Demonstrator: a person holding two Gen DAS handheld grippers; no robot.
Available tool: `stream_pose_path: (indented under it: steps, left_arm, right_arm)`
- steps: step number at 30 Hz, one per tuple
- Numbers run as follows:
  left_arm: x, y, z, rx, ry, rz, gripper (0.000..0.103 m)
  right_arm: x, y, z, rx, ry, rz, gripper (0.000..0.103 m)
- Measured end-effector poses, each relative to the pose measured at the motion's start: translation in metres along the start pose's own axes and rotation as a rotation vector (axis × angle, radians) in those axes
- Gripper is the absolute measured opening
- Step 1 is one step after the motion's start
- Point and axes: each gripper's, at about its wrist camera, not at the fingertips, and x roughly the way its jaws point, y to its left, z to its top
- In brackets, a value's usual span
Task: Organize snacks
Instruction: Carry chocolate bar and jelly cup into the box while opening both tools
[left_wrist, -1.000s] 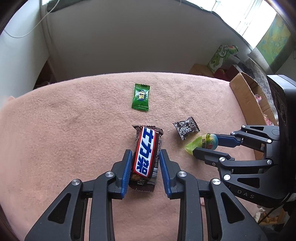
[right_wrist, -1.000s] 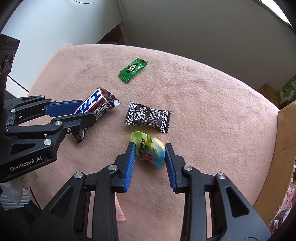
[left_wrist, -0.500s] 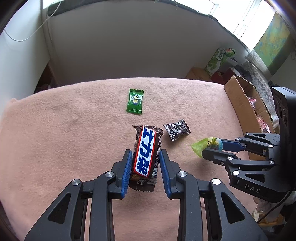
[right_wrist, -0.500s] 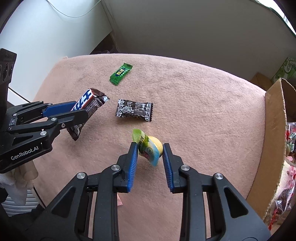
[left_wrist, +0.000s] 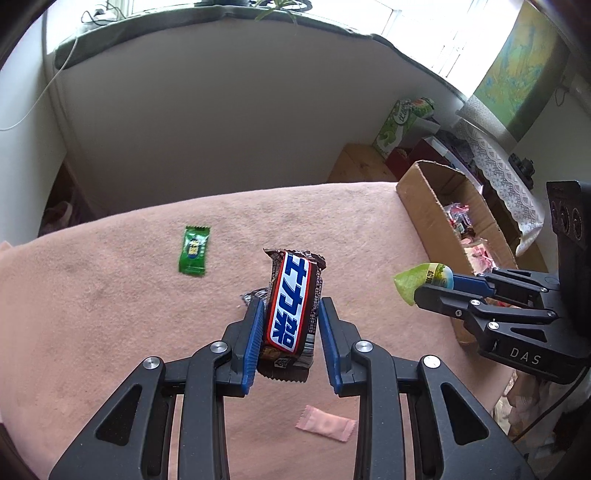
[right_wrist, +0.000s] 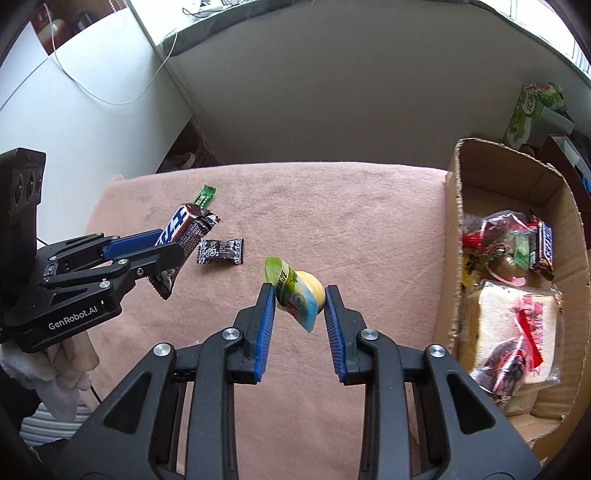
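Observation:
My left gripper (left_wrist: 291, 310) is shut on a brown chocolate bar (left_wrist: 293, 306) with a blue and white label, held in the air above the pink blanket (left_wrist: 110, 314). From the right wrist view the same bar (right_wrist: 184, 229) juts out of that gripper (right_wrist: 166, 251). My right gripper (right_wrist: 299, 295) is shut on a yellow jelly candy (right_wrist: 301, 295) in a green and blue wrapper, also lifted; the candy (left_wrist: 424, 280) shows at the right of the left wrist view. A green candy (left_wrist: 194, 251) and a dark wrapped candy (right_wrist: 221, 251) lie on the blanket.
An open cardboard box (right_wrist: 452, 206) with several wrapped snacks stands against the blanket's right edge. A small pink sachet (left_wrist: 325, 427) lies near the front. A green carton (left_wrist: 402, 125) and clutter sit beyond the box. Pale walls close off the far side.
Both grippers have risen off the blanket with their snacks and shifted toward the cardboard box. The right gripper pinched tighter on the jelly candy, which now hangs clear of the blanket.

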Motion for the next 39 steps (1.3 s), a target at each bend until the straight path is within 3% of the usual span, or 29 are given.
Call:
stream_pose_path:
  steps: [20, 32, 39]
  left_arm:
    - [0.03, -0.11, 0.067, 0.178, -0.056, -0.131, 0.028]
    - [0.065, -0.164, 0.102, 0.253, -0.072, -0.154, 0.028]
    - [0.08, -0.177, 0.112, 0.275, -0.066, -0.152, 0.028]
  right_arm:
    - [-0.078, -0.117, 0.011, 0.175, -0.162, -0.16, 0.028]
    - [-0.067, -0.165, 0.026, 0.204, -0.156, -0.19, 0.028]
    - [-0.057, -0.183, 0.029, 0.213, -0.138, -0.192, 0.028]
